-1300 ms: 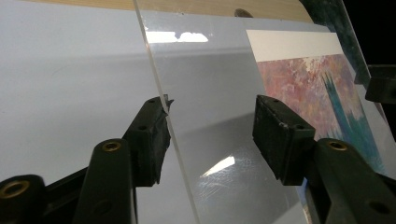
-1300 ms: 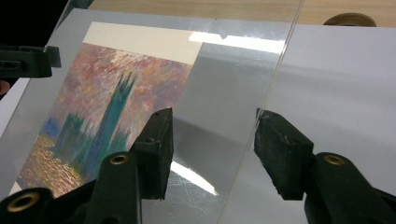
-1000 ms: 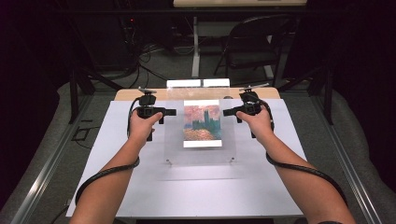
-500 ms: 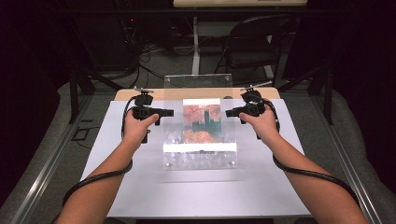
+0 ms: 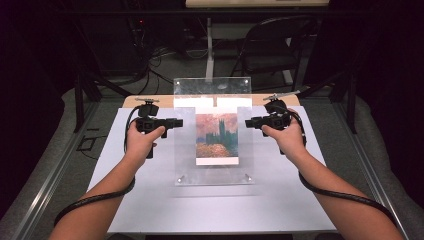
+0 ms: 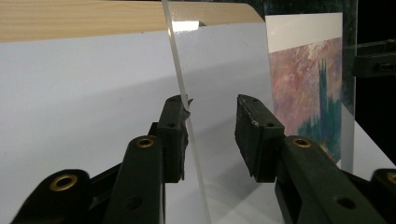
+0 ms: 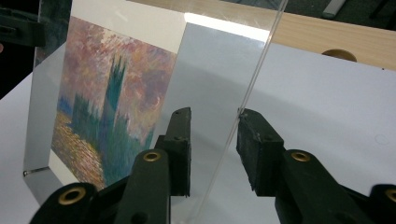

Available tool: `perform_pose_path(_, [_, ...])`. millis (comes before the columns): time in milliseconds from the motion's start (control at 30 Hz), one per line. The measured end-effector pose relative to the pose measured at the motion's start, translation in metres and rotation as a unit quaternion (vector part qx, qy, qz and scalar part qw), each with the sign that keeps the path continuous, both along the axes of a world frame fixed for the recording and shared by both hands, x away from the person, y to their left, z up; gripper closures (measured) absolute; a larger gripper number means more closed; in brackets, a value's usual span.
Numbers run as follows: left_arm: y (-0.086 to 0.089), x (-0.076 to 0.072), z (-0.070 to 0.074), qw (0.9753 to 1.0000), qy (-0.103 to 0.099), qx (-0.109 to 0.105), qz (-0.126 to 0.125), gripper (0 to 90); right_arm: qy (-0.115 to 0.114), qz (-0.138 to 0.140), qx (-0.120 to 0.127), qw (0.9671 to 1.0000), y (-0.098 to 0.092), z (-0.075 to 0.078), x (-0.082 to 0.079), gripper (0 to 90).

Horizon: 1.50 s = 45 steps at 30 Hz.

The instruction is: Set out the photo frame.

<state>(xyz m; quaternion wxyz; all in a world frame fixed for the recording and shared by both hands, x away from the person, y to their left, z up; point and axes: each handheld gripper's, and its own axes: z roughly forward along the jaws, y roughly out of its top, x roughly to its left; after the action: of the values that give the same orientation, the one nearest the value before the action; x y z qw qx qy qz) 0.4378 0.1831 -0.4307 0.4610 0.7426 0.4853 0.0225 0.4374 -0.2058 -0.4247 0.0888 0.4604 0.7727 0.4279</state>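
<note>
- Left claw (image 6: pixel 212 126) seen spread wide in the left gripper view; edge of the clear acrylic sheet (image 6: pixel 184 100) stands in the gap, touching the left jaw's pad, apart from the other jaw. Nothing pinched.
- Right claw (image 7: pixel 212 135) likewise spread; the sheet's other edge (image 7: pixel 252 86) lies between the jaws, touching the tip of the right-hand jaw.
- In the high view, left claw (image 5: pixel 176 122) and right claw (image 5: pixel 248 122) are set at opposite side edges of the sheet, on the white desk (image 5: pixel 280 200).
- Jaw-to-edge contact is shown by the gripper views; the high view shows a second clear panel (image 5: pixel 212 86) standing behind, near the desk's far edge.
- Sheet is tilted up at mid-desk, with a painted print (image 5: pixel 217 138): pink sky, dark green towers, white border.
</note>
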Motion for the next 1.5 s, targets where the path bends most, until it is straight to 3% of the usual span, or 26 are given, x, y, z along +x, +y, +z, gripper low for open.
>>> perform_pose_path(500, [0.008,-0.036,0.016,0.9987,-0.031,0.010,-0.040,71.5,-0.023,0.030,-0.005,0.9993,-0.007,0.017,-0.037,75.0])
perform_pose_path(800, [0.007,-0.056,0.022,0.9978,-0.046,0.010,-0.046,72.1,-0.031,0.042,0.001,0.9986,-0.012,0.021,-0.057,76.9])
perform_pose_path(1400, [0.014,-0.090,0.020,0.9946,-0.077,0.000,-0.069,72.1,-0.040,0.073,0.025,0.9962,-0.019,0.022,-0.088,78.5])
perform_pose_path(1500, [0.016,-0.097,0.017,0.9935,-0.082,-0.013,-0.078,71.8,-0.041,0.084,0.034,0.9950,-0.022,0.020,-0.096,78.7])
